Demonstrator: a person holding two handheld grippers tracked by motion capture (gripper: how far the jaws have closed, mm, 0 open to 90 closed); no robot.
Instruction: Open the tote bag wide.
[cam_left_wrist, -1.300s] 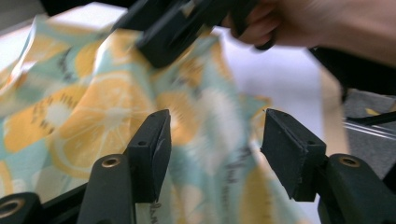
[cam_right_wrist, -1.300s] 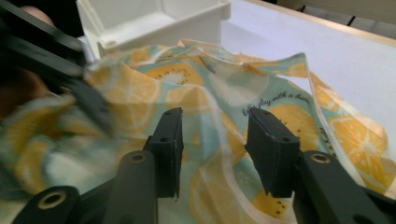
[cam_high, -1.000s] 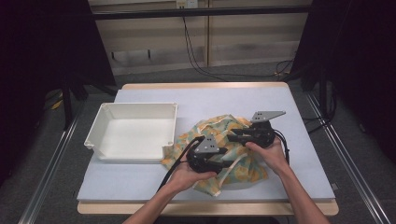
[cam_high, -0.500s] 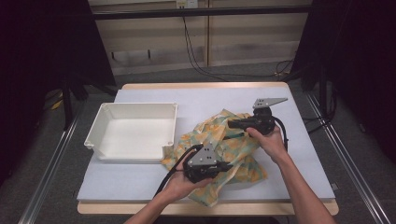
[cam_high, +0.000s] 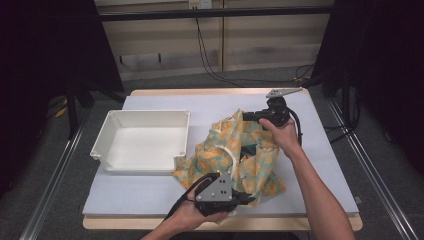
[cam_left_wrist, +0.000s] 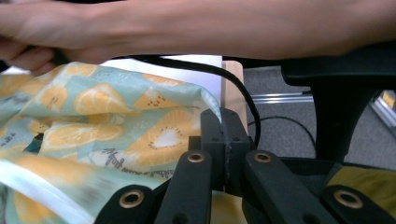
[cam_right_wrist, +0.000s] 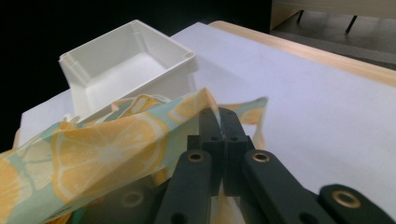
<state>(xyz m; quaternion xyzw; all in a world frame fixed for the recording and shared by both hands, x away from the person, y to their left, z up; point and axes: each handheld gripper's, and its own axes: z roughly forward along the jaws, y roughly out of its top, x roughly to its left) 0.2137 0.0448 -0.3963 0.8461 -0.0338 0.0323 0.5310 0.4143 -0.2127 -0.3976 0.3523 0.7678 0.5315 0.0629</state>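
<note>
The left tongs (cam_high: 248, 198) at 6 o'clock and the right tongs (cam_high: 246, 116) at 1 o'clock were each closed tight on the lemon cloth (cam_high: 235, 155), beside the white tray (cam_high: 107, 129) on the tabletop (cam_high: 210, 105)

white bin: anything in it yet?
Empty. The white bin shows a bare floor; the lemon-print cloth lies beside it on the table, pinched by both grippers.

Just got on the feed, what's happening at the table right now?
A person is handling a lemon-print cloth with two hand-held grippers. The left gripper is shut on the cloth's edge near the table's front, and the right gripper is shut on its far edge. The cloth is rumpled on the table between them, to the right of a white bin with nothing in it.
</note>
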